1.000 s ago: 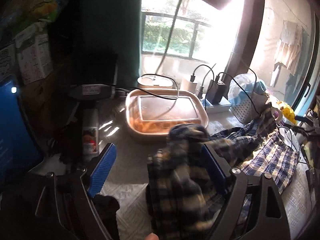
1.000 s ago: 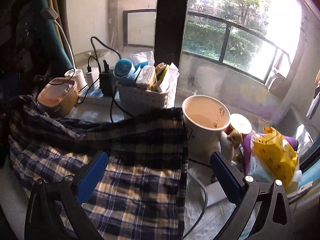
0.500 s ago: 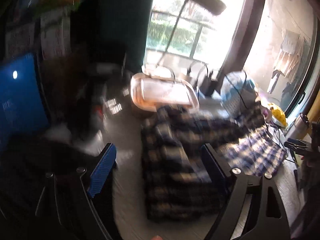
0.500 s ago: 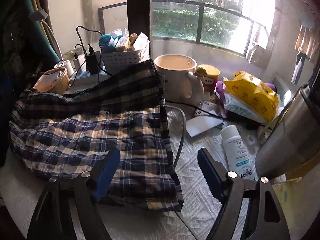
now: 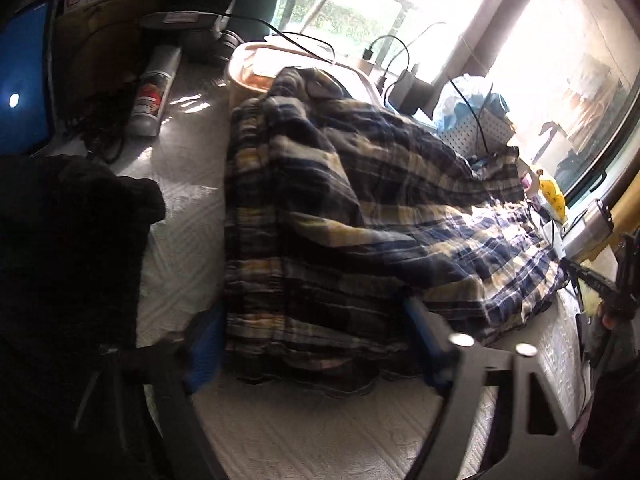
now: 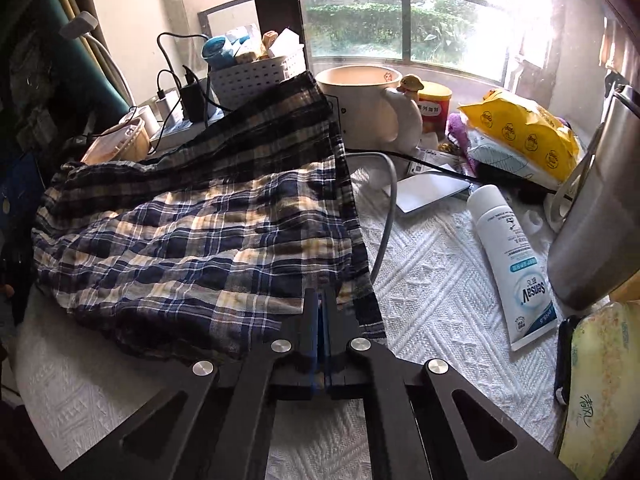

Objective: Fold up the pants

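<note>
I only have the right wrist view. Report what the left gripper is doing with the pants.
Observer: The left gripper straddles the bunched near end of the plaid pants. Its jaws have just been closing and stand apart, with cloth between them.
Operator: Name anything lying left of the pants.
Observer: A spray can lies on its side on the table, apart from the cloth.

I'm seeing a big white mug sitting by the window, a yellow packet lying just beside it. A white tube is lying on the textured white cloth, and a perforated white basket is standing behind.
</note>
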A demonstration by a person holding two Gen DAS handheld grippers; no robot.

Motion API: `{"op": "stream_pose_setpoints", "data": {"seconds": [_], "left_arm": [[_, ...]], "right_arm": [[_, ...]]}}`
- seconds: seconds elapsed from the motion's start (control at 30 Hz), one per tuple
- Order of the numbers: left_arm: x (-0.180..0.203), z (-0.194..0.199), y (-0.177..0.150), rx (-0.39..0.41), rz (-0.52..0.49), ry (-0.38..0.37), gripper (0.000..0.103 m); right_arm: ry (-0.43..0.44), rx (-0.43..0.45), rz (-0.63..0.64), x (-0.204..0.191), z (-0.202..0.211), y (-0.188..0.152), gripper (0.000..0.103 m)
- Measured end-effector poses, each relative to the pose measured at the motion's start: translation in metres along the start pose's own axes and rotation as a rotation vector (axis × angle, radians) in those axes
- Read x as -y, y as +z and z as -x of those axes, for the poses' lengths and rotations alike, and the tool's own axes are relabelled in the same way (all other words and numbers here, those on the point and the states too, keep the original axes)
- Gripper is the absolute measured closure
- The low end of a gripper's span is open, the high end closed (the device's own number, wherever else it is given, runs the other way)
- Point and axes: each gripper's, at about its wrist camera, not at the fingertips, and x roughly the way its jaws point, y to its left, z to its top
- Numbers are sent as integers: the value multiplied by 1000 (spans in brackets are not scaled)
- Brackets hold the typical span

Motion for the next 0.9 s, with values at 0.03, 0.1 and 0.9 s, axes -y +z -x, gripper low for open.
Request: {"op": "stream_pose_setpoints", "data": {"seconds": [0.03,0.1,0.9], "left_arm": [[2,0,-1,-2,-8,11,40],[4,0,-1,1,-18,13,46],[-10,39,6,98,19,13,35]], "right_arm": [[-6,14,0,0,6,-1,102],[-21,35,3,0,19,-4,102],[-68,108,3,-25,49,-11,101]]}}
